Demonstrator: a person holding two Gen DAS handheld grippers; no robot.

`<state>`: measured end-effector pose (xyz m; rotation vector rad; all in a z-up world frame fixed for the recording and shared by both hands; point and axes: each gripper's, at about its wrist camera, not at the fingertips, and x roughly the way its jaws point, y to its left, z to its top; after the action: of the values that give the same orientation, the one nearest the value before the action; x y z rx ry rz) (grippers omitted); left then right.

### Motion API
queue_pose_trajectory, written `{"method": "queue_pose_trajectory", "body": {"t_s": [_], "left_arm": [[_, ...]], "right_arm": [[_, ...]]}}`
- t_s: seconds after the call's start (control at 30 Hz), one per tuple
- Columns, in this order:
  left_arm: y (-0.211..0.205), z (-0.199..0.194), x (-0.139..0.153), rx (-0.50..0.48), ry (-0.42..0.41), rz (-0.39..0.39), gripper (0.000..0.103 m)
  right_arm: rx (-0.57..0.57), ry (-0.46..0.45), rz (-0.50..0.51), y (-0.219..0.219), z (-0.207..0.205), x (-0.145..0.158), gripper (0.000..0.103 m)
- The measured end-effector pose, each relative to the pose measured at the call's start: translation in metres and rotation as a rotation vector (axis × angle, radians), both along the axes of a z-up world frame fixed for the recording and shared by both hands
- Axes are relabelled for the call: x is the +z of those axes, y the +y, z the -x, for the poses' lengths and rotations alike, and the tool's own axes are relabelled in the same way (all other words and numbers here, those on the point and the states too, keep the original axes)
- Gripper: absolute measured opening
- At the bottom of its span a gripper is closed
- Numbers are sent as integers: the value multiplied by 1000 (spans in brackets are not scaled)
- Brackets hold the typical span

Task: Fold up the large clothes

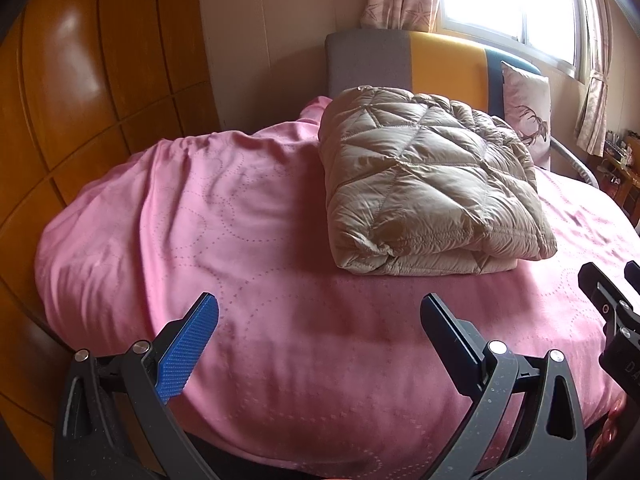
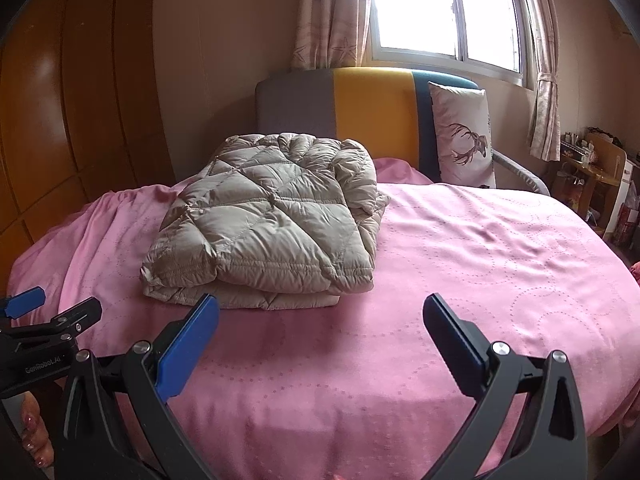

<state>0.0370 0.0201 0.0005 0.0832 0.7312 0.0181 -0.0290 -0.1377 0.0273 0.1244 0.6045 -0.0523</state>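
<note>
A beige quilted puffer jacket (image 1: 428, 184) lies folded into a thick rectangle on the pink bed cover (image 1: 240, 240); the right wrist view shows the same jacket (image 2: 264, 224) left of centre. My left gripper (image 1: 320, 312) hovers open above the near part of the bed, well short of the jacket, nothing between its fingers. My right gripper (image 2: 320, 312) is also open and empty, just in front of the jacket's near edge. Each gripper shows at the other view's edge: the right gripper (image 1: 612, 292) and the left gripper (image 2: 52, 308).
A wooden wardrobe (image 1: 80, 100) runs along the bed's left side. The grey, yellow and blue headboard (image 2: 360, 104) stands behind, with a deer-print pillow (image 2: 464, 136) leaning on it. A window with curtains (image 2: 440, 12) is above; cluttered wooden furniture (image 2: 596, 168) sits far right.
</note>
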Motion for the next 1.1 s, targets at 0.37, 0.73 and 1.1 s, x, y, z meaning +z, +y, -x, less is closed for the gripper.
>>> {"method": "queue_pose_trajectory", "body": {"t_s": [0.37, 0.73, 1.1], "left_arm": [[0, 1, 0, -1, 0, 0, 100], [0, 0, -2, -4, 7, 3, 100], [0, 0, -5, -3, 12, 3, 100]], "right_arm": [[1, 3, -2, 2, -2, -1, 101], [10, 13, -4, 1, -2, -3, 101], [12, 22, -11, 0, -2, -4, 101]]}}
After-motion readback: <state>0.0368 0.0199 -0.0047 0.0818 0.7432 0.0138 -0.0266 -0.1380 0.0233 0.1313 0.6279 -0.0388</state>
